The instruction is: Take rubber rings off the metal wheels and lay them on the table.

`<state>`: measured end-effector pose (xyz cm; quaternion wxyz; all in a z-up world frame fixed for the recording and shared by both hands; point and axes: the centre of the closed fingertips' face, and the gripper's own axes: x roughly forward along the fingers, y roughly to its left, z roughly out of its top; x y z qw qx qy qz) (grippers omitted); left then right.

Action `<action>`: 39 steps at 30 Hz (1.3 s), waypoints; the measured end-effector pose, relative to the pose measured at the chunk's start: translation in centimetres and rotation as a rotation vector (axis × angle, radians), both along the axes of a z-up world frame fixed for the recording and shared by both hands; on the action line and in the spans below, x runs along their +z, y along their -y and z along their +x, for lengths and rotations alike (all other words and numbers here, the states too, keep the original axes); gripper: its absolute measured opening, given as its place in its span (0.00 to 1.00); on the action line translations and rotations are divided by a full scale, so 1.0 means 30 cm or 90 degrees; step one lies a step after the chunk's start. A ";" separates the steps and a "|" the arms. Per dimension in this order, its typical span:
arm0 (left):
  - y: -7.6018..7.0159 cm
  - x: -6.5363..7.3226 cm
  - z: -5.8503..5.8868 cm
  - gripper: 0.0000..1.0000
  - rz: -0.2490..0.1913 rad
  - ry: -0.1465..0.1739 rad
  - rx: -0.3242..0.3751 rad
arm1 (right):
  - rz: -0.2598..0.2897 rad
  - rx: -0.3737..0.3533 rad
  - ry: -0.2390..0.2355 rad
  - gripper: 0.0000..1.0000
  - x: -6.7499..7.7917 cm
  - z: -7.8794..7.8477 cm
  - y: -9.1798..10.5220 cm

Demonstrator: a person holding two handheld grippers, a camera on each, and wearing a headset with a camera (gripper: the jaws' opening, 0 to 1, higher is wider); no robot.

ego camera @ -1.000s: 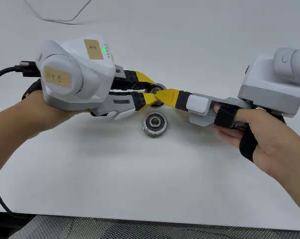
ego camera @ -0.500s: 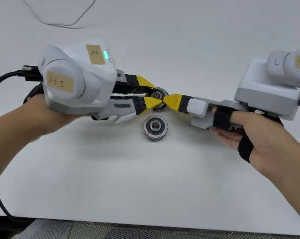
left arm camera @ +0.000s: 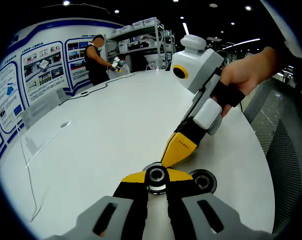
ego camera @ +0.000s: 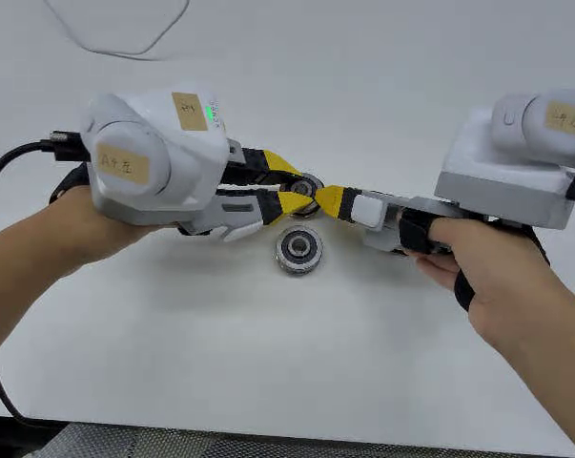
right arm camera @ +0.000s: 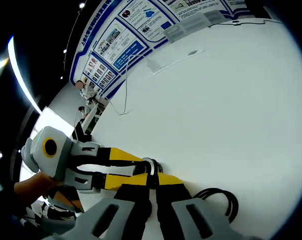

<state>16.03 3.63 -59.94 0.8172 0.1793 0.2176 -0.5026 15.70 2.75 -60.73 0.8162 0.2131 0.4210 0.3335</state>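
Metal wheel, first of two: clamped between the yellow-tipped jaws of my left gripper, over the white table. My left gripper view meets it face-on, with a bright hub inside a dark band. The head view gives it from above, half covered by the tips.

Left gripper: closed on that wheel. It sits in my left hand, with a black cable running off its back.

Right gripper: points in from the opposite side, tip to tip with the left, its yellow point touching the clamped wheel's rim. In the right gripper view its jaws are pressed nearly together with a dark sliver between them. Whether that sliver is the rubber ring I cannot tell. It sits in my right hand.

Loose wheel, second of two: lying flat on the table just beside the two tips, on my side of them, touched by neither. It has a dark outer band and a silvery inner ring.

Right gripper view, right of my jaws: a dark loop on the table, too distorted to say whether it is the loose wheel.

Left gripper view, far end of the table: a person standing, and printed wall boards.
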 end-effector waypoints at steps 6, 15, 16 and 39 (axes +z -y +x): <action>0.001 0.001 0.000 0.13 -0.001 -0.001 0.000 | -0.002 -0.006 0.003 0.06 -0.004 0.004 0.006; 0.001 0.001 -0.001 0.13 -0.005 -0.002 0.000 | 0.039 -0.020 -0.029 0.02 -0.002 0.011 0.021; 0.001 0.001 -0.001 0.13 -0.005 -0.002 0.000 | 0.037 -0.015 -0.027 0.02 -0.001 0.010 0.020; 0.001 0.001 0.000 0.13 0.000 0.000 0.001 | 0.049 -0.024 -0.044 0.00 0.022 0.002 0.008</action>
